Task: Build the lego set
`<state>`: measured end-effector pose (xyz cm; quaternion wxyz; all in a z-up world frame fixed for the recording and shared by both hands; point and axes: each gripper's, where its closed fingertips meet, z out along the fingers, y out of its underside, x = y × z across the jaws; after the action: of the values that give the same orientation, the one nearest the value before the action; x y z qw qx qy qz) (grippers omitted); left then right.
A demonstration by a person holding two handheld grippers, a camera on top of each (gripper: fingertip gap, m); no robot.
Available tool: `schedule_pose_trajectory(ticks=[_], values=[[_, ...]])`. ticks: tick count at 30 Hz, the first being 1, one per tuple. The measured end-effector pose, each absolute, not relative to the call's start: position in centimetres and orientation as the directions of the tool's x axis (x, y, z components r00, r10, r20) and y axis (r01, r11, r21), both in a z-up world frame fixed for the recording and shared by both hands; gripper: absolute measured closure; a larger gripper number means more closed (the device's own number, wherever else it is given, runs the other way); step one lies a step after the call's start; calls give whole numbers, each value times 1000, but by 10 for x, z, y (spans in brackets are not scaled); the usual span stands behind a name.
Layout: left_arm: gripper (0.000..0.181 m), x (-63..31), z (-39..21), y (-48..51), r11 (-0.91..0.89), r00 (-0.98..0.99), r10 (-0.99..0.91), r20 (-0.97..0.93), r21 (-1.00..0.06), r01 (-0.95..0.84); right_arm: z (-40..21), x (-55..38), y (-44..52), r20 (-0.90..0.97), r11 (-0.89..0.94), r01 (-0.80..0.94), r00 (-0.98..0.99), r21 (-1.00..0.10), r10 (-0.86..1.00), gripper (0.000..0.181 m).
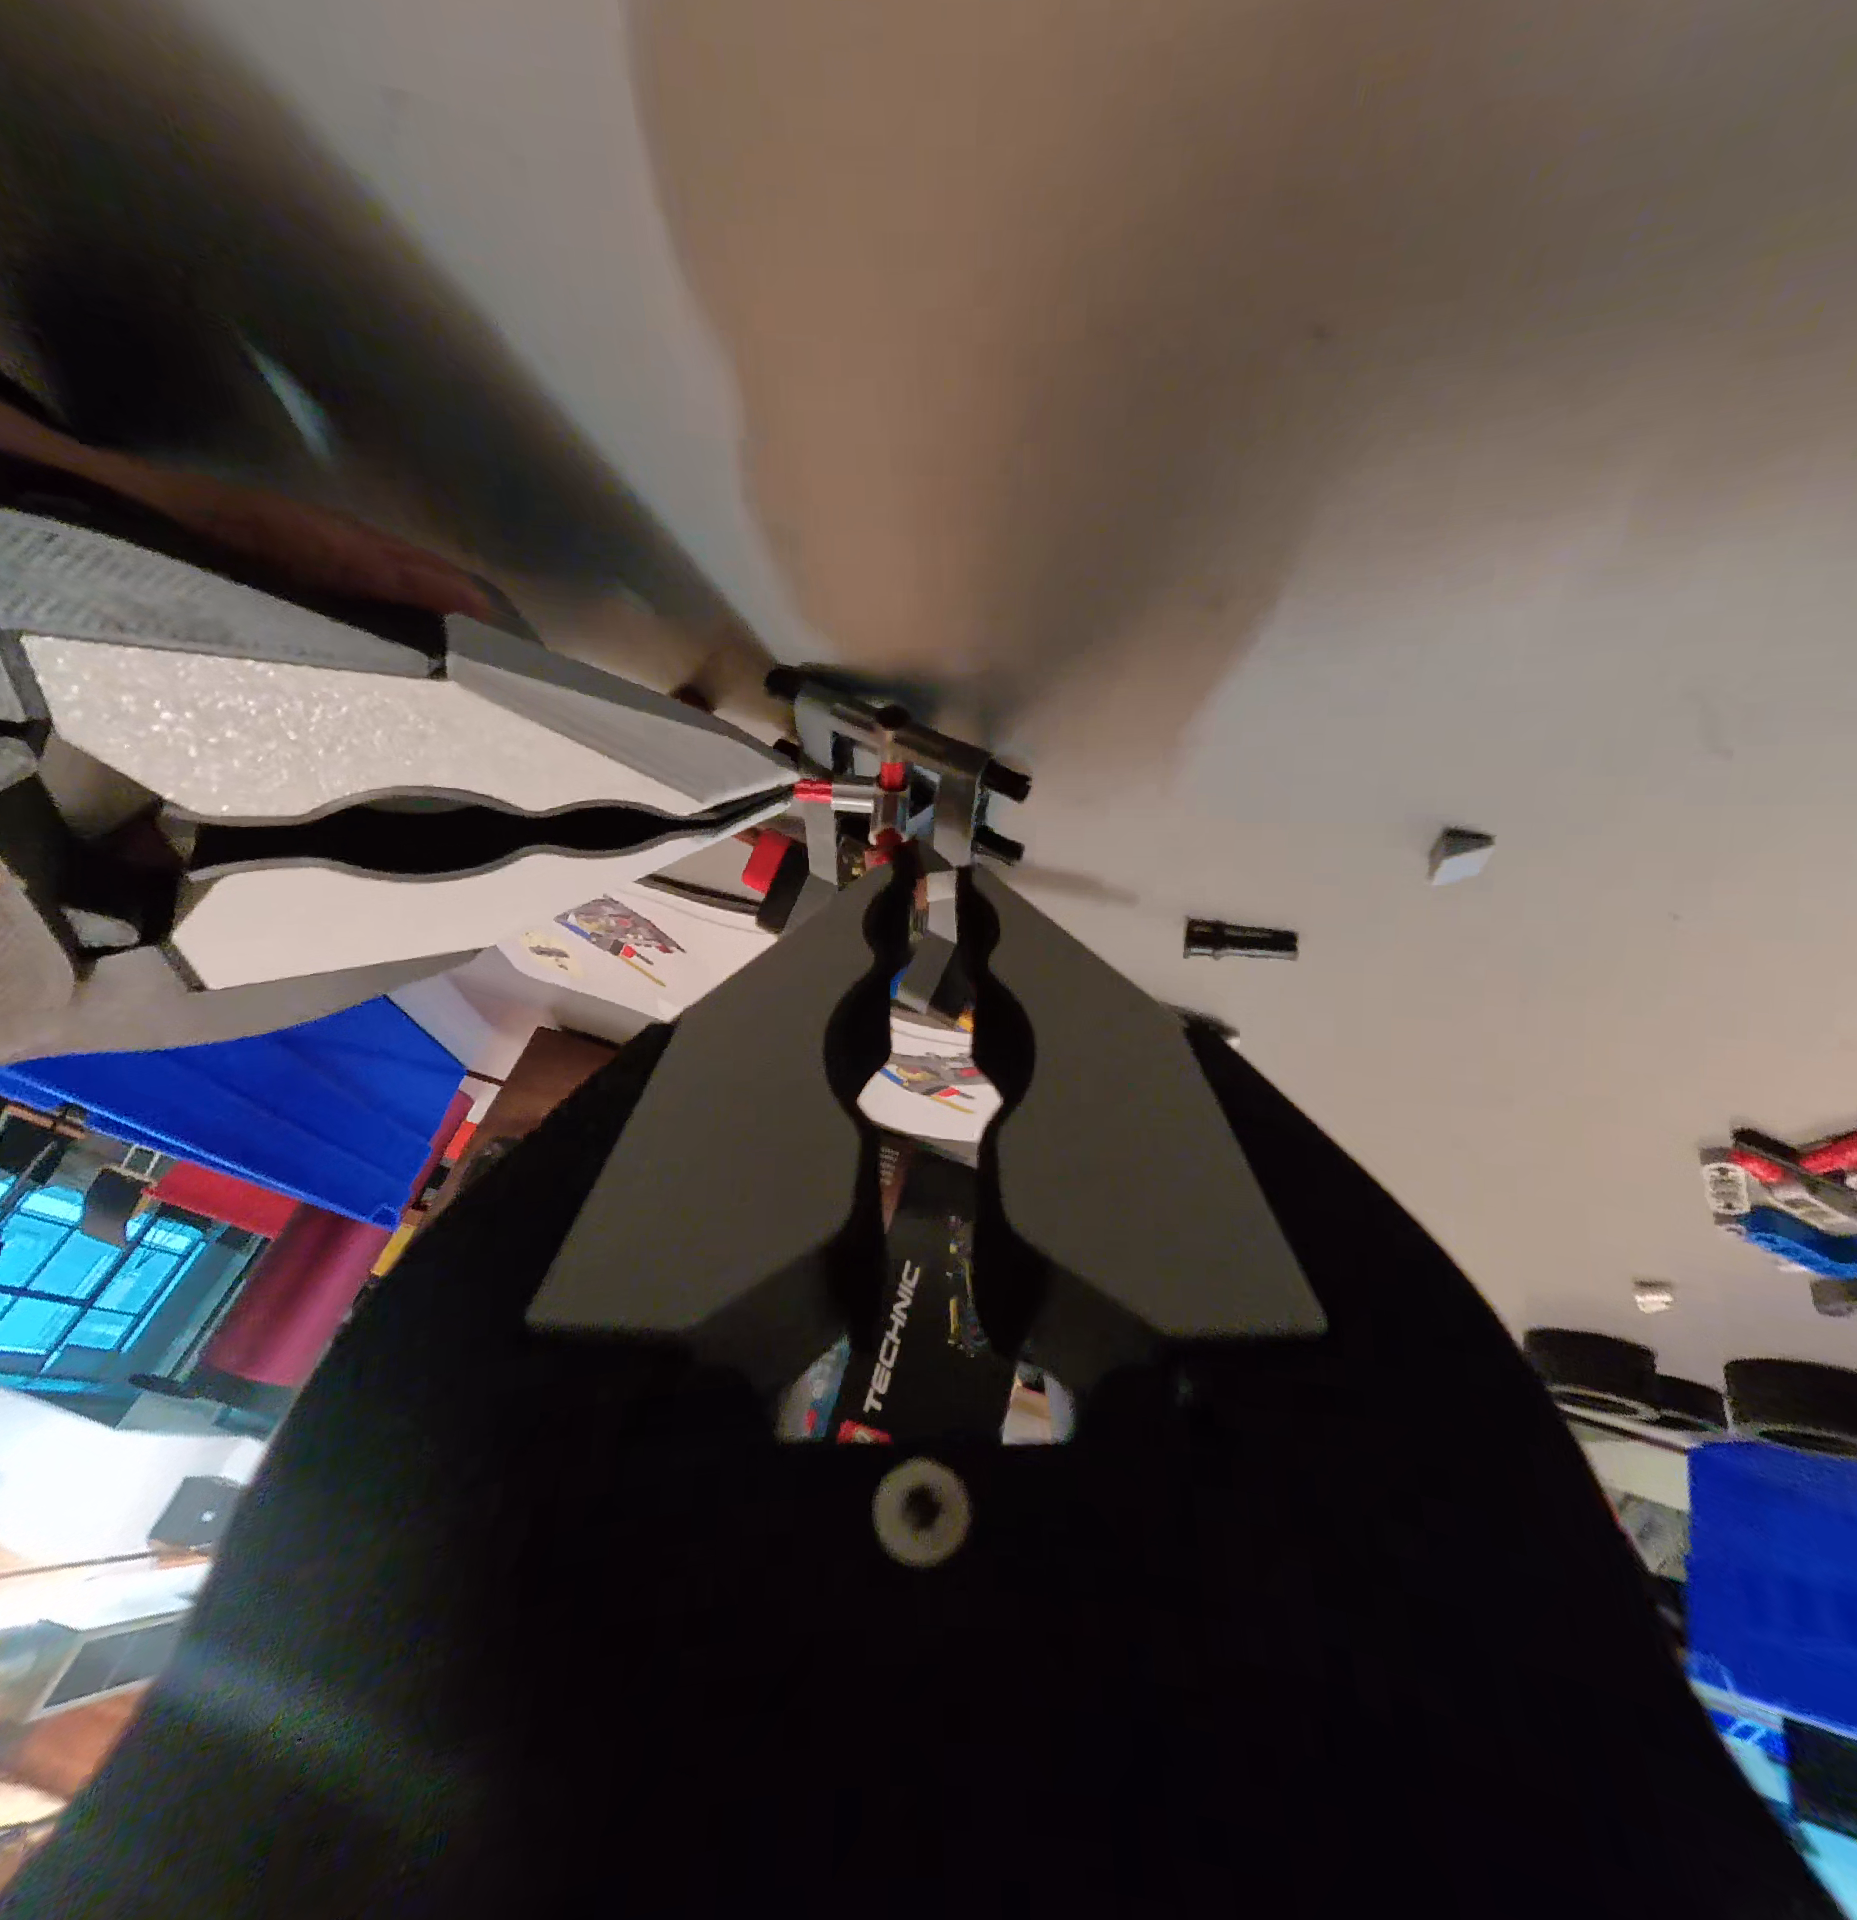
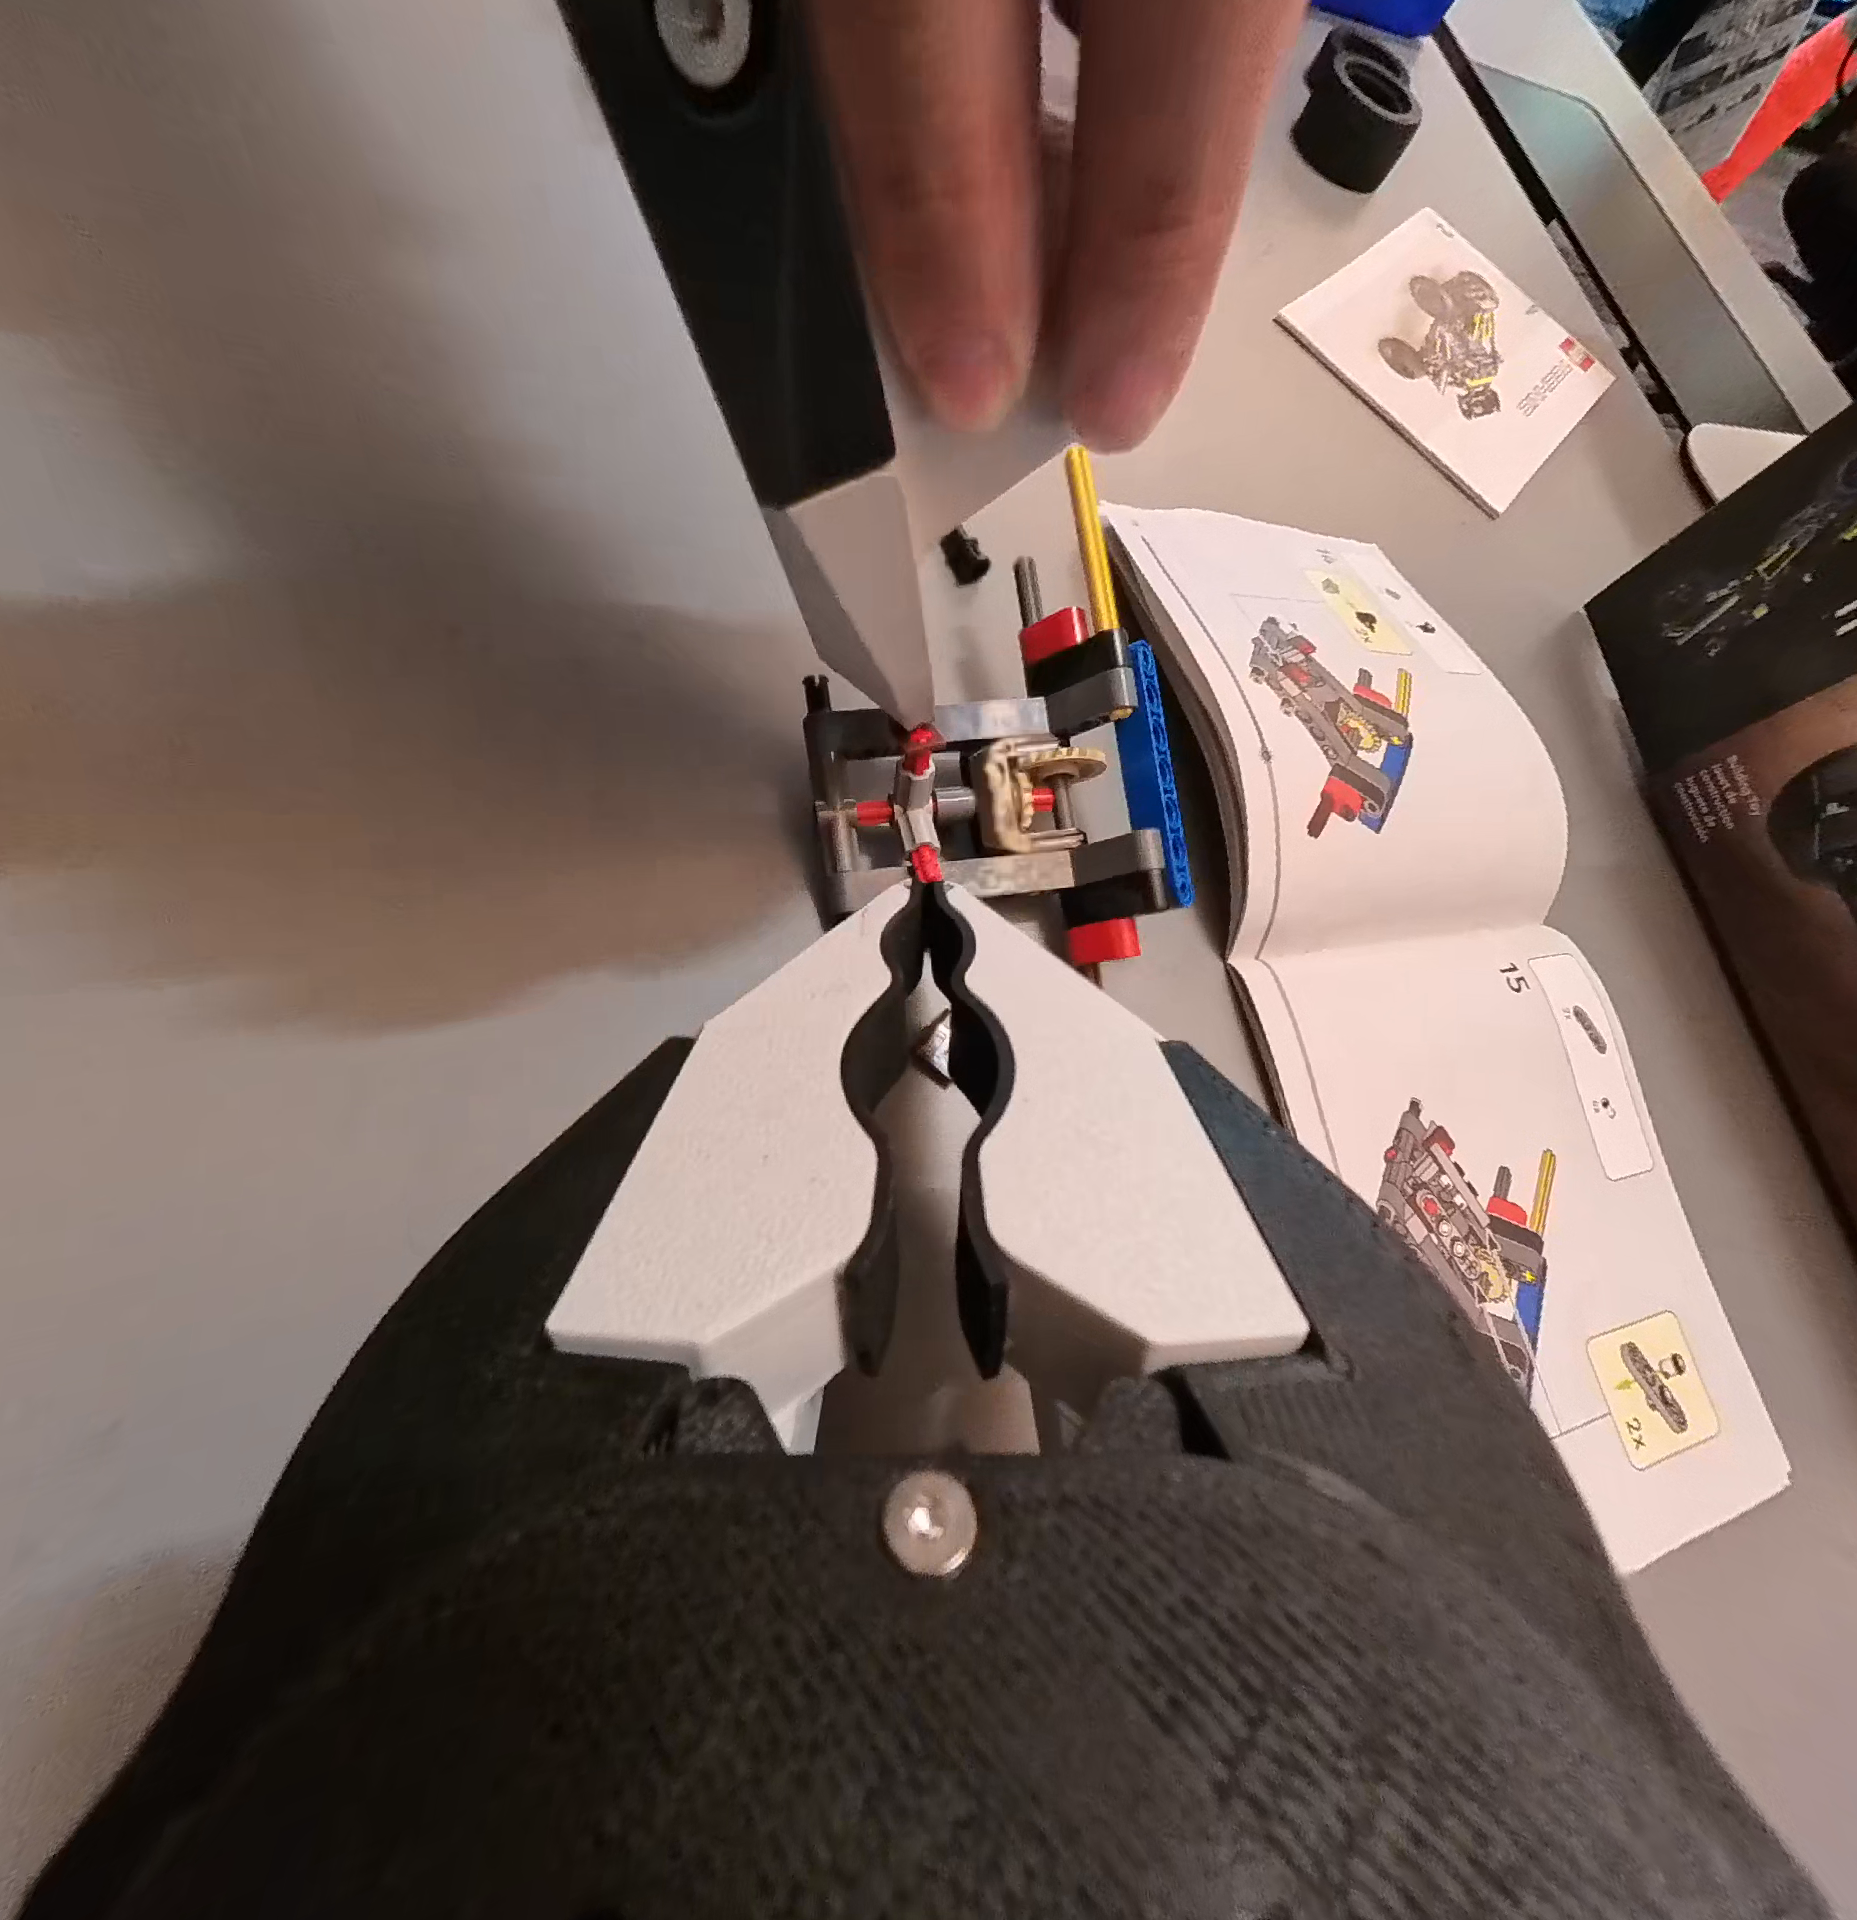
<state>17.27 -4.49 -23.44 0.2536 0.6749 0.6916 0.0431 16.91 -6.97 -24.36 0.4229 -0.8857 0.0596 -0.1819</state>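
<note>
Table (image 2: 280, 1195): open booklet (image 2: 1423, 1039) touches lego frame (image 2: 1007, 810).

Pale grey table (image 2: 280, 1195); bright blue-lit windows (image 1: 62, 1278) beyond.

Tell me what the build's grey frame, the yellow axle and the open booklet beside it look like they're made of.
Grey frame: looks like moulded hard plastic, matte to satin, with crisp edges and pin holes.
Yellow axle: apparently the same plastic but glossier, since a highlight runs along its length.
Open booklet: printed paper, slightly sheened; its pages curve up from the spine, likely stapled or glued, I can't tell which.
</note>
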Motion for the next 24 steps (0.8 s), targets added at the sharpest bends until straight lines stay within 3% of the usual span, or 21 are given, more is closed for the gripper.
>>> schedule_pose_trajectory(ticks=[1, 8, 11, 14, 20, 24], values=[[176, 173, -234, -45, 73, 51, 958, -283, 409, 909, -244, 169, -70, 275, -636, 50, 926, -770, -260, 181], [175, 179, -233, -41, 48, 66, 968, -243, 439, 897, -243, 172, -71, 305, -642, 72, 916, -763, -260, 181], [175, 179, -232, -42, 33, 85, 965, -246, 440, 898, -229, 177, -73, 277, -576, 58, 913, -816, -301, 180], [175, 179, -231, -44, 28, 98, 960, -261, 440, 898, -218, 170, -65, 178, -486, 21, 944, -874, -279, 165], [175, 178, -231, -46, 24, 120, 946, -301, 436, 900, -225, 170, -52, 168, -526, 37, 965, -850, -204, 172], [175, 179, -231, -48, 22, 132, 939, -317, 439, 898, -223, 177, -47, 172, -527, 35, 962, -849, -212, 165]])
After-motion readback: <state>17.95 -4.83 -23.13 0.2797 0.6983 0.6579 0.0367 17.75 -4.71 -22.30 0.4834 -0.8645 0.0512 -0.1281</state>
